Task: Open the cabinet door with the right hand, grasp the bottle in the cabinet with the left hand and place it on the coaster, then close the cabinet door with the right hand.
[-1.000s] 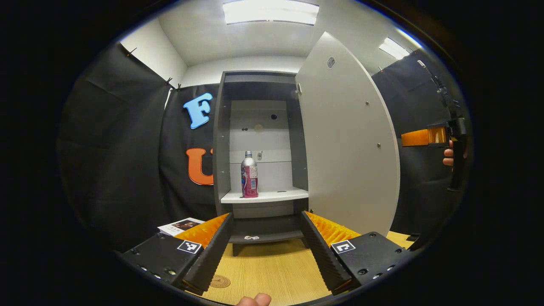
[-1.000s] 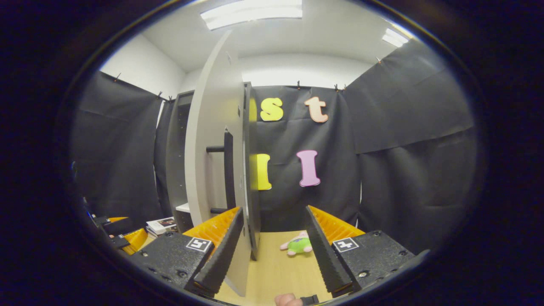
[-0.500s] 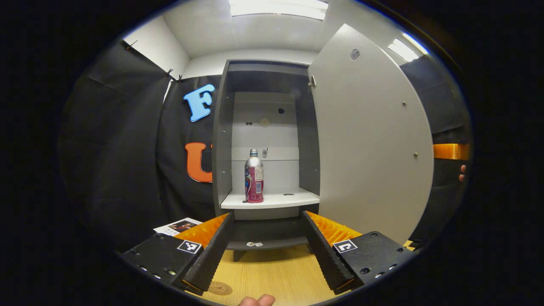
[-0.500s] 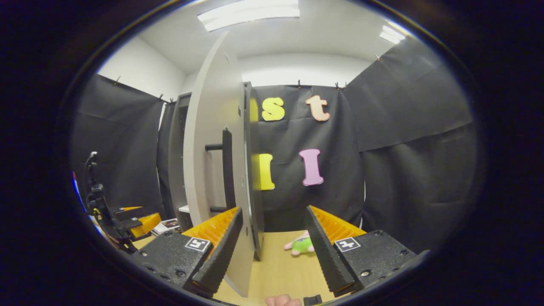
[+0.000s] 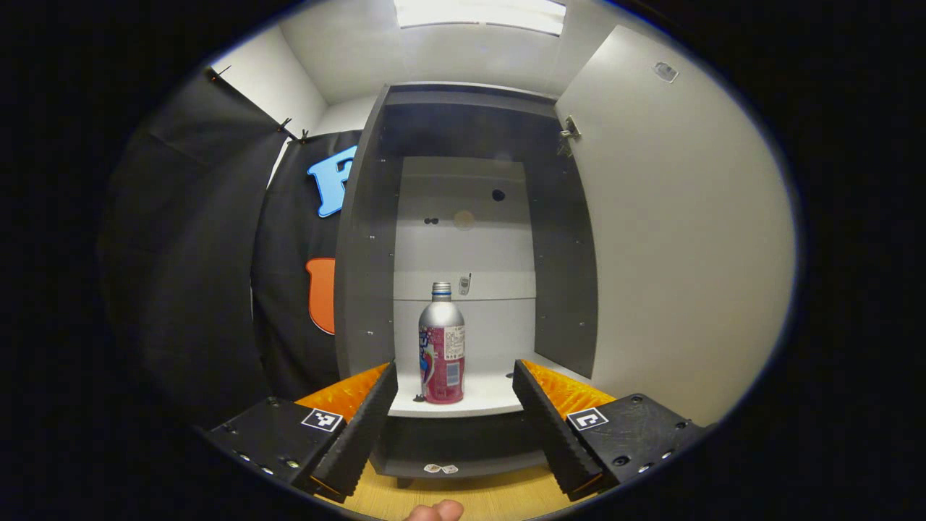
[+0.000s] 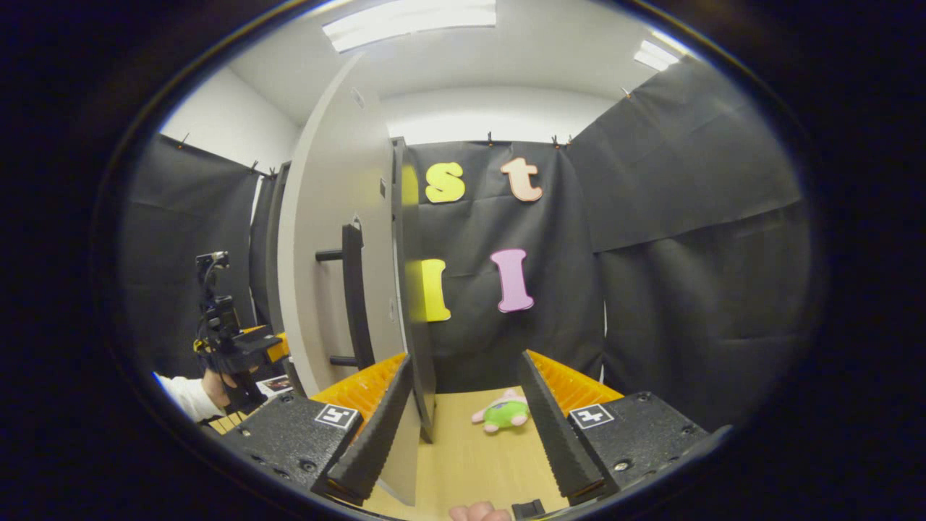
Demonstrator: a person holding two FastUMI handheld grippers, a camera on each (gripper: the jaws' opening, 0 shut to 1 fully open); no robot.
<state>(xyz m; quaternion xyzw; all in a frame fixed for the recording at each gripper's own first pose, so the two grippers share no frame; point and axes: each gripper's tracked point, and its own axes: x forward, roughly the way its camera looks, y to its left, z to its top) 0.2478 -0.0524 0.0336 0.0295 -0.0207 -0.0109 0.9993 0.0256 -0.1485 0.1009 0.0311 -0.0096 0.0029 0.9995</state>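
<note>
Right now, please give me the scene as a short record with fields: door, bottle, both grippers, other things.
cabinet door: open, swung out on the cabinet's right side; its dark bar handle faces the right gripper
bottle: upright on the white shelf inside the cabinet, silver top, pink label
left gripper: open, empty, fingers aimed at the bottle, not touching it
right gripper: open, empty, beside the door's edge
other things: a green and pink plush toy lying on the wooden table
</note>
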